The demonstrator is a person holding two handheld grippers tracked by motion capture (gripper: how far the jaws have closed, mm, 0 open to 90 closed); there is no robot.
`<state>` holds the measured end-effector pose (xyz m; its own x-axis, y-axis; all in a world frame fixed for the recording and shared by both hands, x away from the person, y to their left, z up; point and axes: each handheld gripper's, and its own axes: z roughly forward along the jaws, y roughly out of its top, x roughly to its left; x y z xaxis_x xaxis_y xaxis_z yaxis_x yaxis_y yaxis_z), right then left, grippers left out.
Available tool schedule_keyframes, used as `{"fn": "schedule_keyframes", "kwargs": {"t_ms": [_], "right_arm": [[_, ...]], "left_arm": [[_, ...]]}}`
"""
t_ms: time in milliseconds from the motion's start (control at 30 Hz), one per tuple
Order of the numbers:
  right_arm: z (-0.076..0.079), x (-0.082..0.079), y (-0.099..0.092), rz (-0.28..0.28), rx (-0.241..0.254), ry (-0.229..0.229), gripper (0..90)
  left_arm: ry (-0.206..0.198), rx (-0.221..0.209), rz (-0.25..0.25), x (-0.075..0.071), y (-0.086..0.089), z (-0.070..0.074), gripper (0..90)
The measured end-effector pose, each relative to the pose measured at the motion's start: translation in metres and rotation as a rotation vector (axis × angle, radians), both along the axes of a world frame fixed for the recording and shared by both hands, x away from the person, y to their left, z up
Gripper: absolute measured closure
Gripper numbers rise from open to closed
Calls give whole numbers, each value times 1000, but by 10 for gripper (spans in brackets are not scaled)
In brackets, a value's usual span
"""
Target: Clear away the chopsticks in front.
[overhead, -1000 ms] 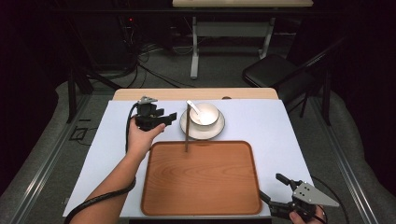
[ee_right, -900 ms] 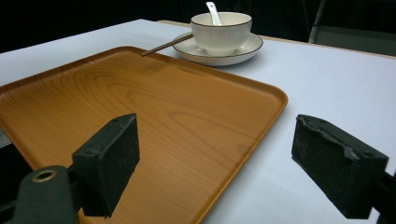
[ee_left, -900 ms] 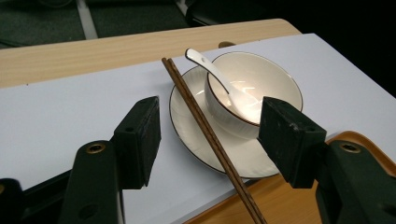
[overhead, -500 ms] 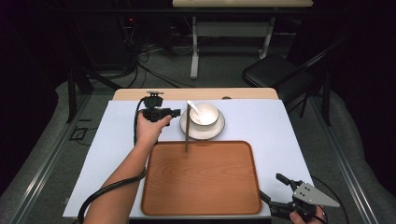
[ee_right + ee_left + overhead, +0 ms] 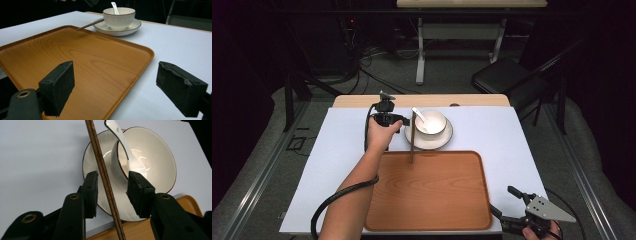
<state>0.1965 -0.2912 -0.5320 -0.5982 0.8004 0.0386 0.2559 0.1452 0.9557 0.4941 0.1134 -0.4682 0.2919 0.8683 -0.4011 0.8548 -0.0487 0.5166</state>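
Two grippers are at work around one wooden tray [image 5: 429,192]. The left gripper [image 5: 406,121] sits just beyond the tray's far edge, beside the saucer [image 5: 428,141], and the right gripper [image 5: 504,205] hangs off the tray's near right corner.

From the high view, the chopstick [image 5: 412,147] is a thin dark line running from the saucer's left rim onto the tray's far edge. The left gripper view brings it close: the brown stick [image 5: 105,177] passes between the two black pads, with a gap on either side, so the pads straddle it without pressing. That view also shows the white spoon [image 5: 120,140] lying in the bowl [image 5: 147,157], which sits on the ribbed saucer [image 5: 100,160]. The right gripper view looks level across the tray [image 5: 82,65] toward the bowl [image 5: 118,17], its own jaws spread wide with nothing between them.

Compared with a second ago, the left hand has moved away from the tray's far left corner toward the saucer, and its jaws have just been closing around the chopstick. The right gripper has kept its place.

Counted: one tray, one bowl, one saucer, one spoon, one chopstick visible, two grippers.
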Motion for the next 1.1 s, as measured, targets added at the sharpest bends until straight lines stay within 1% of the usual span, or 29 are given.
{"fn": "schedule_keyframes", "kwargs": {"t_ms": [67, 100, 200, 267, 333, 667, 733, 833, 900, 967, 1100], "right_arm": [[0, 0, 0, -1, 0, 0, 147], [0, 0, 0, -3, 2, 2, 146], [0, 0, 0, -2, 1, 0, 146], [0, 0, 0, -1, 1, 0, 146], [0, 0, 0, 0, 0, 0, 147], [0, 0, -1, -3, 5, 1, 146], [0, 0, -1, -3, 6, 1, 146], [0, 0, -1, -4, 5, 1, 146], [0, 0, -1, -5, 3, 0, 146], [0, -1, -1, -4, 6, 0, 146], [0, -1, -2, -5, 5, 0, 146]], "left_arm": [[19, 2, -2, 2, -2, -4, 624], [24, 5, -1, 3, -3, -6, 639], [37, 20, 0, 5, -6, -11, 651], [47, 22, 4, 6, -8, -14, 661], [60, 27, -3, 8, -9, -18, 670], [90, 31, 5, 13, -15, -32, 714], [98, 45, 1, 14, -16, -34, 730], [108, 29, 15, 16, -17, -37, 735], [118, 41, 8, 17, -17, -38, 740], [118, 34, 10, 17, -17, -39, 742], [125, 43, 13, 18, -20, -41, 754]]}}
